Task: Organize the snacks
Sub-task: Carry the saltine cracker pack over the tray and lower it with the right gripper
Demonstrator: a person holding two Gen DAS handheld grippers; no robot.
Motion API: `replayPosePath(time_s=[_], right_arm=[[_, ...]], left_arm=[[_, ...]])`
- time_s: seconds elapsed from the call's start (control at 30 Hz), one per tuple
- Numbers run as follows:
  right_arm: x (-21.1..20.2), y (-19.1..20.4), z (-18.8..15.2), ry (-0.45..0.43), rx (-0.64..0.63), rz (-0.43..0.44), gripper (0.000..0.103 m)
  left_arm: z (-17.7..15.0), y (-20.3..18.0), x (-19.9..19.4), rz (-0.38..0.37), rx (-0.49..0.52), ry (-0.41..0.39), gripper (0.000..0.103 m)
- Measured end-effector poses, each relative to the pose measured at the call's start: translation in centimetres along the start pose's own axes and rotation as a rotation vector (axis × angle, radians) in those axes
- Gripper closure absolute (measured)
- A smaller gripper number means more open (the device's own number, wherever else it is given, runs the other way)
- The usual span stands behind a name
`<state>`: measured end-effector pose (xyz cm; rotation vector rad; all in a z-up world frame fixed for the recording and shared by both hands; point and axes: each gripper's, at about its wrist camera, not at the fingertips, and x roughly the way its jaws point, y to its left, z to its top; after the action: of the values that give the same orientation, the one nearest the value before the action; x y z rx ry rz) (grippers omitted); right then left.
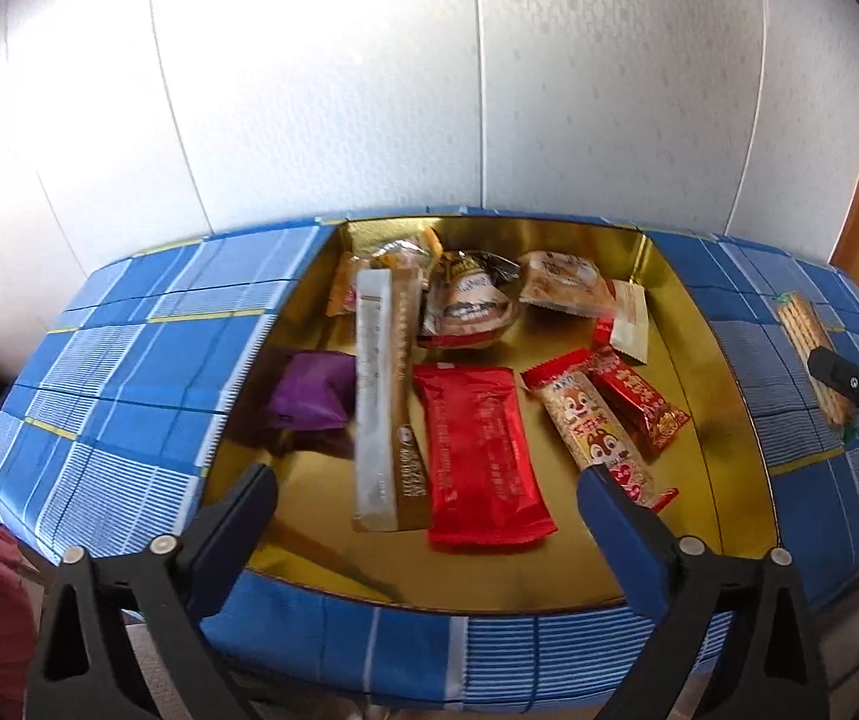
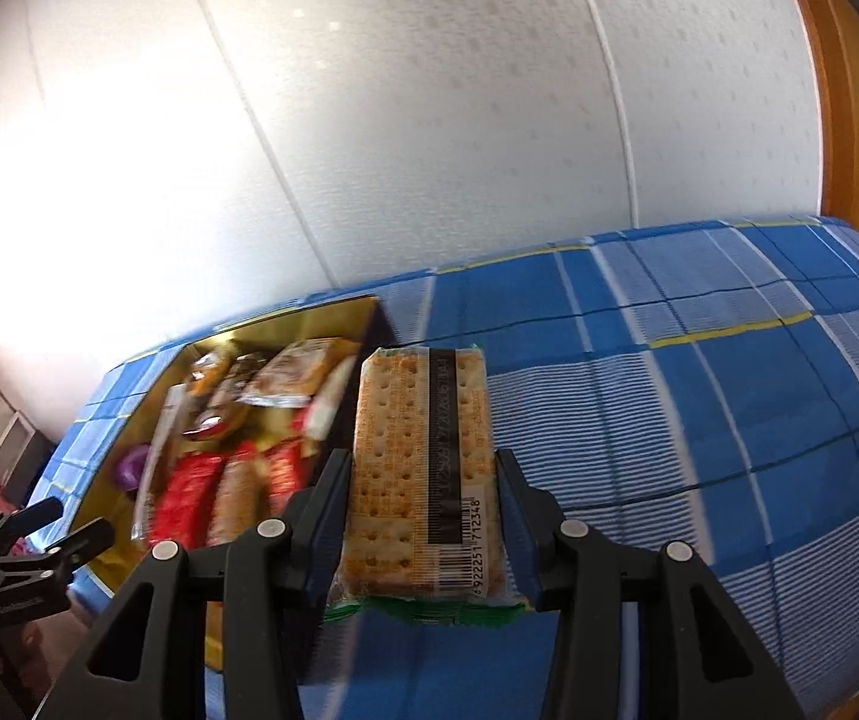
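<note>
A blue plaid tablecloth (image 2: 699, 396) covers the table, and a gold tray (image 1: 711, 420) of wrapped snacks sits on it. The left gripper (image 1: 429, 504) hangs with fingers spread wide, a red packet (image 1: 480, 450) lying between them. The right gripper (image 2: 423, 510) pinches a cracker pack (image 2: 417, 468) between its fingers.
</note>
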<state>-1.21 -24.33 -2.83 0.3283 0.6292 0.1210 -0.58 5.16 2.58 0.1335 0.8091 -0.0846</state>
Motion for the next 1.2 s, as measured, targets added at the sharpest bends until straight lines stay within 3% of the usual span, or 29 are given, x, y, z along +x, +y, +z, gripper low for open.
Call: replayPosePath(time_s=[0.37, 0.63, 0.97, 1.2], right_arm=[[0.4, 7.8, -1.0, 0.051, -0.095, 0.096, 0.056], [3.1, 12.5, -1.6, 0.143, -0.153, 0.135, 0.056], [7.0, 13.6, -1.7, 0.258, -0.123, 0.093, 0.056], [9.7, 14.4, -1.8, 0.316, -0.084, 0.126, 0.056]], left_arm=[[-1.1, 3.8, -1.4, 0.043, -0.084, -0.038, 0.0], [-2.1, 5.8, -1.9, 0.051, -0.117, -0.064, 0.0], [-2.3, 7.0, -1.7, 0.071, -0.135, -0.075, 0.0], [-2.4, 7.8, -1.7, 0.077, -0.15, -0.097, 0.0]])
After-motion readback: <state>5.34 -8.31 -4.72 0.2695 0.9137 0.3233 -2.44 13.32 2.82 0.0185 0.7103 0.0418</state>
